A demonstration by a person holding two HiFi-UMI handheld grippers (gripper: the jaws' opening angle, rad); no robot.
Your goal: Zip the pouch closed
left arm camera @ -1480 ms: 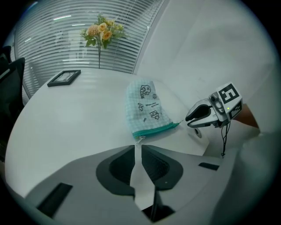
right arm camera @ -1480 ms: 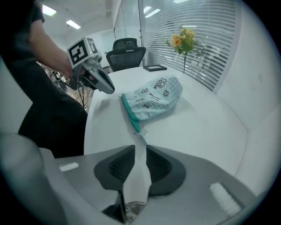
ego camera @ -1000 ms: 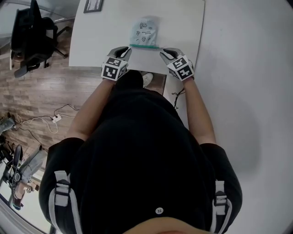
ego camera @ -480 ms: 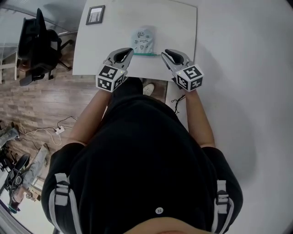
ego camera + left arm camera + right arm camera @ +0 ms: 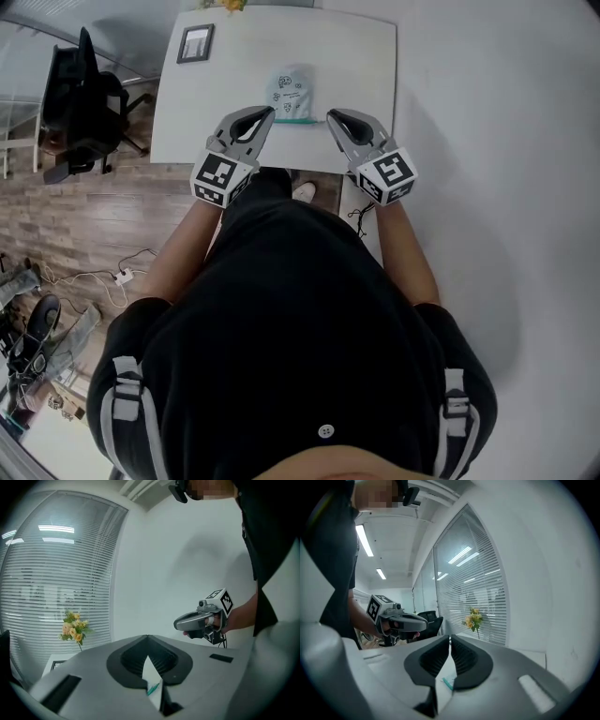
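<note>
The pale blue printed pouch (image 5: pixel 291 89) lies flat on the white table (image 5: pixel 361 66), its teal zip edge (image 5: pixel 292 119) toward me. My left gripper (image 5: pixel 266 114) and right gripper (image 5: pixel 333 116) hover above the table's front edge, one on each side of that zip edge, tips pointing inward. Both pairs of jaws have just been closing and now meet at the tips with nothing between them. In the left gripper view the left gripper (image 5: pixel 148 638) shows a sliver of teal zip (image 5: pixel 152 688) below its shut tips. The right gripper (image 5: pixel 450 638) shows the same zip (image 5: pixel 448 682).
A small framed picture (image 5: pixel 195 42) and a bunch of flowers (image 5: pixel 72 625) stand at the table's far left. A black office chair (image 5: pixel 80 94) sits on the wooden floor to the left, with cables there. A white wall runs along the right.
Both grippers have lifted from the pouch's zip edge and now hang higher above the table's front. The pouch stays flat on the table.
</note>
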